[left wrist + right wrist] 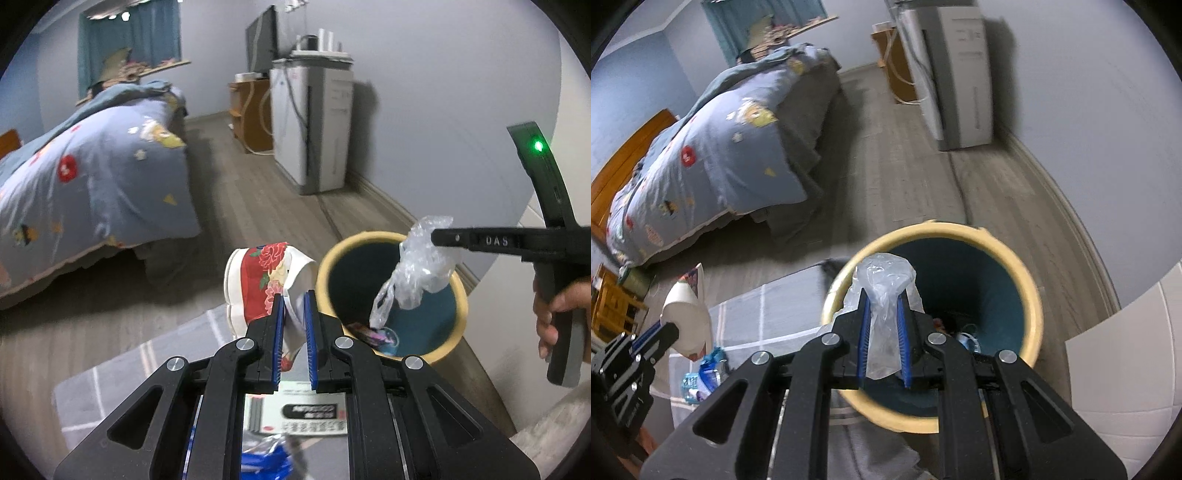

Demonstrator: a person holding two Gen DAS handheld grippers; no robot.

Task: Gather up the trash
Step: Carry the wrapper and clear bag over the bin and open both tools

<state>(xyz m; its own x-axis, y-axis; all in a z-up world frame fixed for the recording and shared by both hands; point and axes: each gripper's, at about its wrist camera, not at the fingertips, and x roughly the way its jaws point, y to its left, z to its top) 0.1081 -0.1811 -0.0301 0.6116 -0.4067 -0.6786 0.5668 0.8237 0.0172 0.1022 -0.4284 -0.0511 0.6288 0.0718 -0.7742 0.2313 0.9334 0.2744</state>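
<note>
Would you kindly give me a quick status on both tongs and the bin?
Left tongs shut on floral paper cup. Right tongs shut on clear plastic bag, above open bin. Bin already holds trash; nothing blocking.

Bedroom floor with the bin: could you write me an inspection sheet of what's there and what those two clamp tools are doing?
Surface: wood floor, pale checked rug.
Job's things: yellow-rimmed bin, some trash inside; clear plastic bag; flowered paper cup.
Clutter: wrappers and a printed paper on the rug.
Grippers: left gripper shut on the cup beside the bin; right gripper shut on the bag above the bin.
Cables: cords by the white appliance.
Surroundings: bed, wooden cabinet.
</note>
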